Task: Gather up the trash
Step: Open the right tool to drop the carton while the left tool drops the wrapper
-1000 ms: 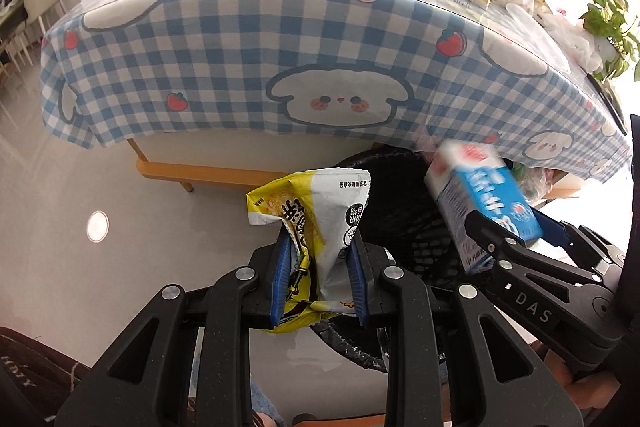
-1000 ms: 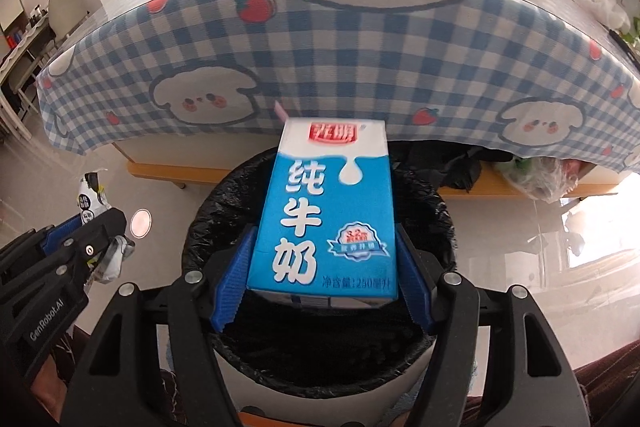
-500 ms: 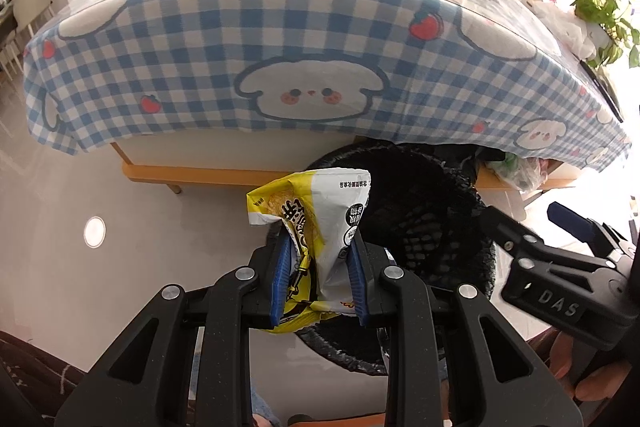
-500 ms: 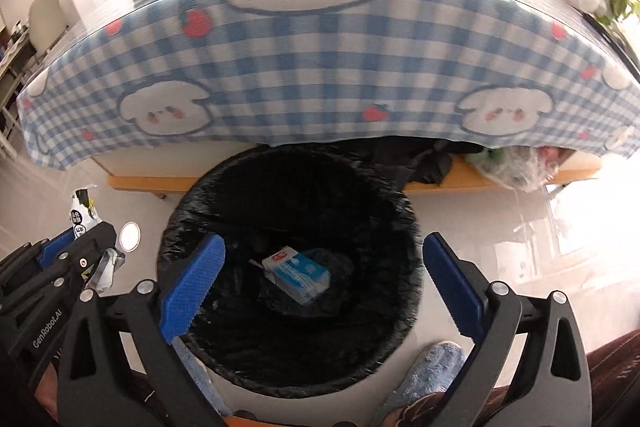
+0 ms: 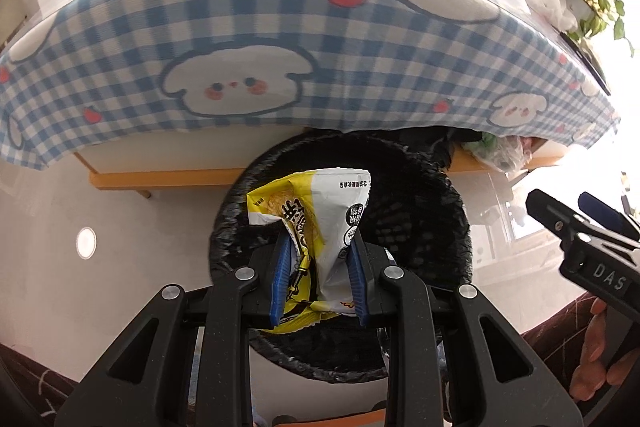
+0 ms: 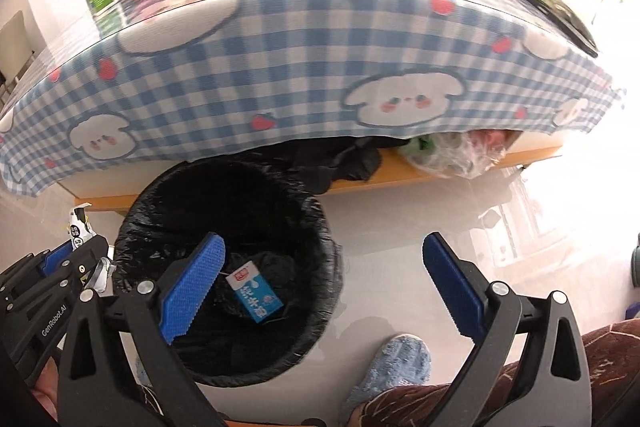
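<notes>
both views bright, daylight entering from the right side. floor [image 6: 500, 187] at right washed out by glare; a small round light reflection [image 5: 86, 243] on the floor at left. strong fisheye bending, dark vignette in corners. checked tablecloth [image 5: 280, 27] slightly blurred. bin interior [image 6: 248, 195] in deep shadow.

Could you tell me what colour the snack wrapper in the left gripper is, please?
The snack wrapper is yellow and white; the left wrist view shows it best.
</notes>
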